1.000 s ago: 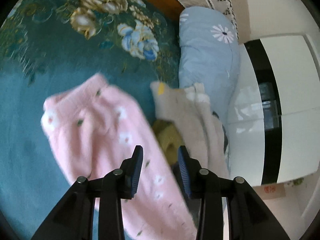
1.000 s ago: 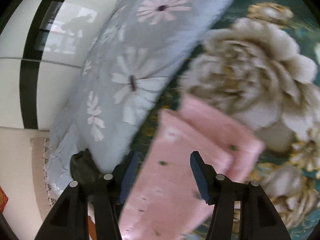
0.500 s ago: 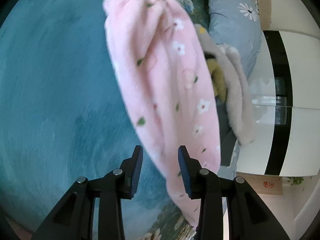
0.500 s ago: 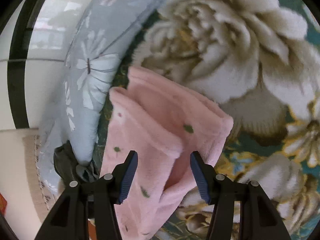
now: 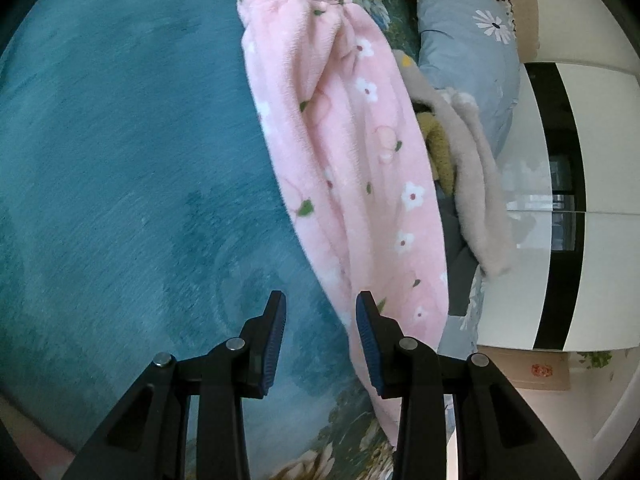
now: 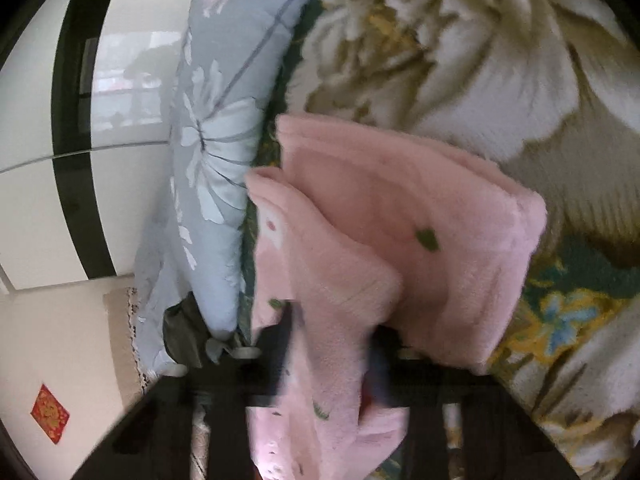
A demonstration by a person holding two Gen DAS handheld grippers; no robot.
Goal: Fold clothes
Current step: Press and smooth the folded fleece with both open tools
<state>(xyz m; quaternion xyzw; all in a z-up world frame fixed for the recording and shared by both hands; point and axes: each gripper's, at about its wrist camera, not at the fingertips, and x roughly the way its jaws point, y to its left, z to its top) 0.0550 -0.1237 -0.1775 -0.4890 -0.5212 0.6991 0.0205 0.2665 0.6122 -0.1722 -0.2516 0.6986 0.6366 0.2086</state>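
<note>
Pink fleece pants (image 5: 352,168) with small flowers lie stretched out on the teal bed cover (image 5: 120,160). My left gripper (image 5: 320,336) is open and empty, hovering at the left edge of one pant leg. In the right wrist view the pants' folded cuff end (image 6: 380,248) lies between the jaws of my right gripper (image 6: 332,344), which is blurred and mostly hidden by the fabric; its fingers press in on the cloth.
A blue-grey daisy pillow (image 5: 476,40) lies at the bed's far side, also in the right wrist view (image 6: 216,140). A beige fluffy garment (image 5: 476,184) and a yellow item (image 5: 438,148) lie beside the pants. A white wardrobe (image 5: 600,200) stands beyond.
My right gripper has moved onto the pants' cuff end and narrowed around it. My left gripper has swung and drawn back toward the pant leg's edge, still open.
</note>
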